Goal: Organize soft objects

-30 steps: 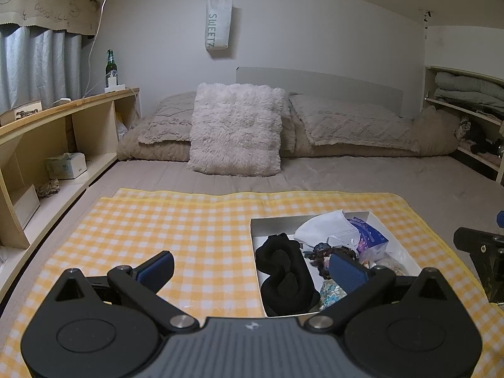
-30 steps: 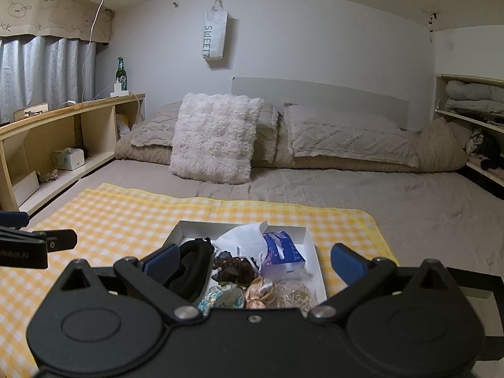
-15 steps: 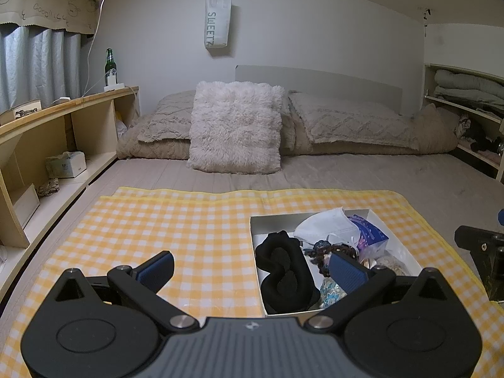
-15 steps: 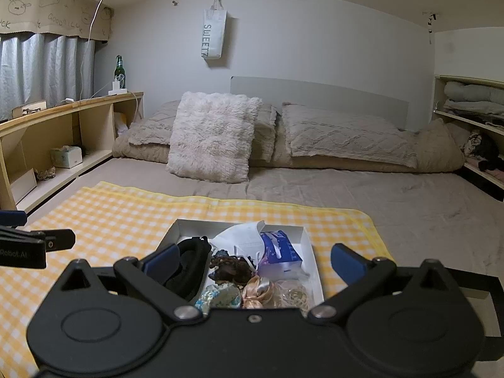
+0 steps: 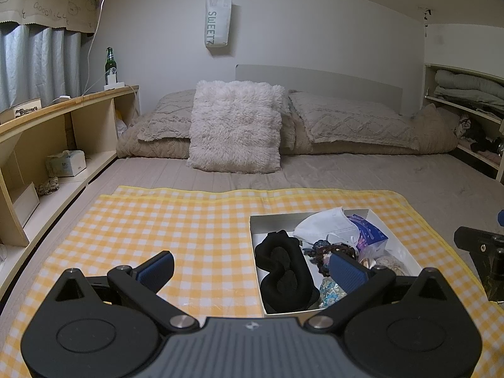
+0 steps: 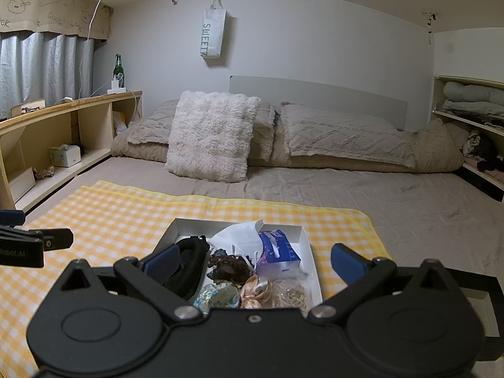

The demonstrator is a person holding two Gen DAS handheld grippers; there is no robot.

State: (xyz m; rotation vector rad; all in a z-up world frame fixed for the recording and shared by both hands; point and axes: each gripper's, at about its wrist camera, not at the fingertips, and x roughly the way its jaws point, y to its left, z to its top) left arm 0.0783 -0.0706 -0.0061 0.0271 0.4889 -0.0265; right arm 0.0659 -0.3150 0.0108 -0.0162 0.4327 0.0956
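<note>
handling notes: soft items in the shallow white box

a shallow white cardboard box (image 6: 307, 249) is seen resting on a yellow-and-white checked cloth (image 5: 189, 230) spread over a bed. a black padded sleep mask (image 5: 282, 275) is lodged along the box's left wall, its long axis running from the near end toward the far end. beside it are piled a white pleated face mask (image 6: 242, 236), a blue tissue pack (image 6: 278, 249), dark scrunchies (image 6: 228, 266) and a peach satin bow (image 6: 255, 288).

the left gripper (image 5: 252, 266) is held spread and empty above the cloth and box edge. the right gripper (image 6: 255, 256) is likewise spread and empty, aimed over the box.

all items are judged light, limp and easily compressed. the sleep mask is best pinched across its narrow middle bridge, where sagging of both ends would be balanced.
</note>
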